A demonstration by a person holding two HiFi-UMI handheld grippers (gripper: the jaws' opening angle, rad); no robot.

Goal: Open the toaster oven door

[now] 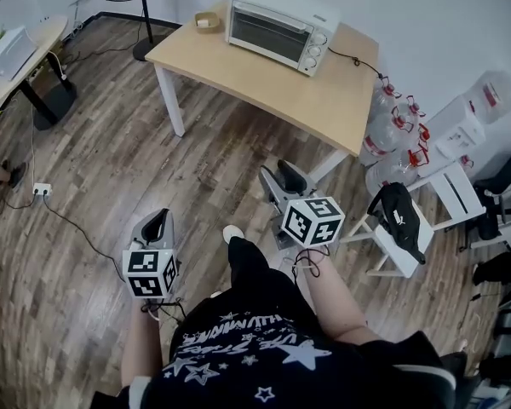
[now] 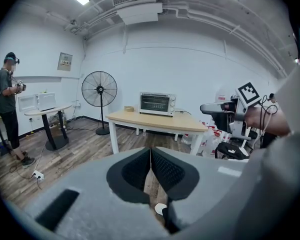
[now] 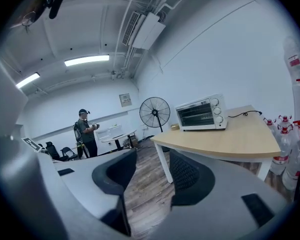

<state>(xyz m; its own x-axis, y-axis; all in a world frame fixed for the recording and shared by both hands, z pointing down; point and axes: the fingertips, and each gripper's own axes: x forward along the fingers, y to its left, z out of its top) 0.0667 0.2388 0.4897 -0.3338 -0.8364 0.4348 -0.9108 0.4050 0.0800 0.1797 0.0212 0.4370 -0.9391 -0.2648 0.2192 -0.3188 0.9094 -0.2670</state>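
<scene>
The white toaster oven (image 1: 277, 25) stands at the far side of the pale wooden table (image 1: 324, 100) with its glass door closed; it also shows far ahead as the oven (image 2: 157, 104) and the oven (image 3: 200, 113). Both grippers hang over the wood floor, well short of the table. My left gripper (image 1: 160, 222) has its pads together at the left gripper (image 2: 150, 153), with nothing in them. My right gripper (image 1: 283, 177) stands open, and only floor shows in the gap of the right gripper (image 3: 152, 170). The right gripper (image 2: 217, 108) also shows from the side in the left gripper view.
A small round item (image 1: 207, 21) sits left of the oven, and a black cord (image 1: 358, 60) trails right. A standing fan (image 1: 145, 7) is behind the table. Water bottles (image 1: 392, 135) and a white chair with a black bag (image 1: 400, 220) stand right. Another person (image 2: 7, 109) stands by a round table (image 1: 25, 49).
</scene>
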